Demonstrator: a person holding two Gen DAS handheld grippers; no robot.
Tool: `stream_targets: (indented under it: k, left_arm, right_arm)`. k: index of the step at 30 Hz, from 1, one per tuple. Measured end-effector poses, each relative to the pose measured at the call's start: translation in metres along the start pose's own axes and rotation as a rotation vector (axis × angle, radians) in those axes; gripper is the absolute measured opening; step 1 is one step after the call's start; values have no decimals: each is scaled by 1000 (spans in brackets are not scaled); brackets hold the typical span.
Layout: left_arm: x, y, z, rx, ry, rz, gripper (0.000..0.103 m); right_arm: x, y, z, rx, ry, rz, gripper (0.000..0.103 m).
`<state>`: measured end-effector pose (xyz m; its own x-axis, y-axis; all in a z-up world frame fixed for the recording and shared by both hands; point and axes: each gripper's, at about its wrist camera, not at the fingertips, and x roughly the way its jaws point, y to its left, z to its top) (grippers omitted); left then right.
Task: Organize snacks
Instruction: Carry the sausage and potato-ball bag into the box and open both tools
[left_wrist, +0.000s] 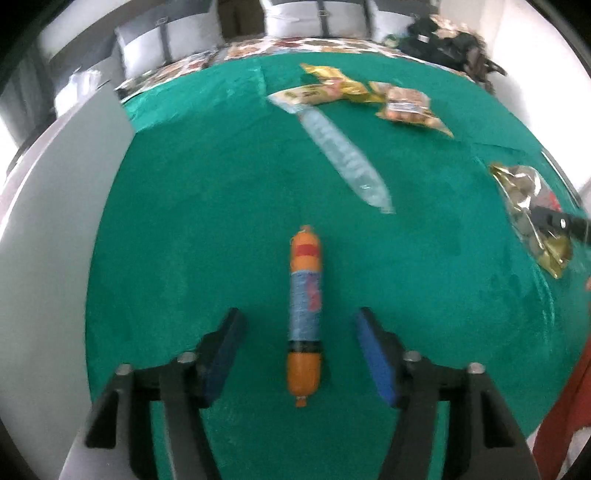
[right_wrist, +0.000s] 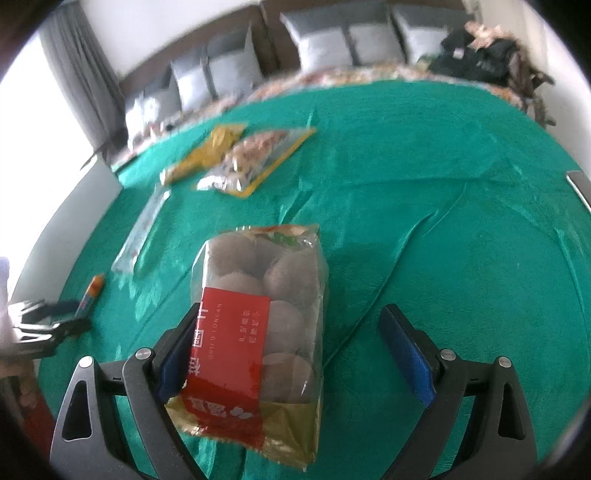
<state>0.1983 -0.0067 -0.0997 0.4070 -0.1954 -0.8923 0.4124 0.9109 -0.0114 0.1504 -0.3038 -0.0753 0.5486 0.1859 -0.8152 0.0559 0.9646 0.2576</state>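
Left tongs (left_wrist: 299, 354) gape around the orange-and-blue sausage (left_wrist: 304, 314), untouching; right tongs (right_wrist: 295, 354) stand open, left pad against the longan bag (right_wrist: 262, 314).

right tool (right_wrist: 295, 354): jaws apart, blue pads; left pad touching bag, right pad clear of it
longan bag (right_wrist: 258, 332): clear, red label, round brown fruit, lying between jaws on green cloth (right_wrist: 443, 184)
sausage stick (right_wrist: 90, 293): orange/blue, far left, at left tool (right_wrist: 55, 321)
far packets: yellow packet (right_wrist: 207, 151), nut packet (right_wrist: 255, 158), clear wrapper (right_wrist: 142, 229)
background: grey cushions (right_wrist: 229, 62)
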Motion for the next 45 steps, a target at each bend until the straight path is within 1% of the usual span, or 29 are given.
stream_targets:
  k: [1, 2, 4, 5, 7, 8, 10, 11, 12, 13, 14, 15, 18, 21, 23, 24, 26, 27, 28, 30, 32, 33, 34, 35, 37, 40, 42, 43, 45]
  left_arm:
    - [-2, -4, 2, 24, -2, 4, 21]
    - [-2, -7, 2, 44, -1, 21, 15]
    - [-2, -8, 2, 72, -11, 31, 15]
    - [-2, -6, 1, 66, -18, 20, 15]
    - [-5, 2, -5, 8, -26, -25, 15]
    - [-8, 6, -8, -19, -32, -45, 15]
    - [-17, 13, -16, -61, -53, -80, 15]
    - [-22, 16, -19, -77, -64, -96, 15]
    - [-29, 19, -23, -93, -77, -114, 15]
    - [-41, 24, -28, -122, -100, -142, 15]
    - [-50, 29, -31, -145, -117, -162, 15]
    - [-59, 34, -33, -169, -136, -183, 15]
    - [-102, 58, -38, -261, -220, -252, 15]
    - [-143, 85, -39, -309, -310, -259, 15]
    - [-175, 113, -42, -337, -372, -220, 15]
    - [-187, 127, -44, -351, -391, -201, 15]
    - [-210, 162, -53, -392, -419, -138, 15]
    - [-217, 176, -57, -405, -425, -103, 15]
    - [-224, 197, -65, -428, -422, -41, 15]
    - [-230, 225, -80, -471, -409, 32, 15]
    - [-231, 254, -99, -515, -373, 162, 16]
    - [-228, 265, -107, -531, -345, 215, 19]
    - [-223, 278, -120, -563, -304, 269, 32]
    - [-220, 286, -128, -588, -284, 292, 52]
    - [-217, 298, -150, -651, -269, 327, 63]
    - [-213, 295, -165, -678, -275, 326, 64]
    - [-212, 286, -163, -678, -286, 316, 66]
    - [-212, 276, -156, -668, -301, 295, 68]
    - [-214, 258, -144, -641, -324, 260, 70]
  right_arm:
    - [-1, -1, 6, 30, 58, -1, 94]
    - [-5, -1, 13, 60, 97, 4, 94]
    - [-17, 5, 26, 65, 101, 20, 94]
    - [-24, 12, 35, 40, 100, 13, 94]
    - [-25, 27, 46, -25, 125, -19, 94]
    - [-18, 38, 51, -70, 170, -43, 94]
    - [0, 44, 50, -114, 263, -89, 94]
    - [13, 45, 45, -125, 335, -120, 93]
    - [19, 45, 41, -127, 362, -143, 86]
    - [18, 47, 38, -128, 355, -148, 61]
    - [11, 50, 37, -110, 329, -130, 60]
    - [7, 53, 37, -105, 317, -128, 47]
    - [-16, 80, 40, -121, 262, -60, 47]
    - [-45, 138, 55, -182, 179, 61, 47]
    - [-69, 194, 67, -228, 118, 187, 47]
    - [-74, 217, 70, -243, 104, 229, 47]
    - [-86, 278, 78, -298, 73, 345, 47]
    - [-90, 304, 79, -323, 65, 386, 47]
    - [-91, 331, 78, -351, 63, 429, 47]
    - [-88, 383, 73, -404, 75, 504, 47]
    - [-75, 428, 64, -450, 84, 542, 48]
    - [-69, 444, 59, -463, 78, 550, 55]
    - [-62, 457, 53, -470, 77, 565, 74]
    - [-55, 468, 47, -474, 88, 574, 80]
    - [-49, 474, 37, -481, 94, 568, 79]
    - [-49, 452, 30, -498, 53, 521, 79]
    - [-40, 418, 28, -518, 27, 446, 79]
    - [-33, 397, 25, -520, 20, 399, 79]
    - [-15, 346, 20, -503, 24, 284, 79]
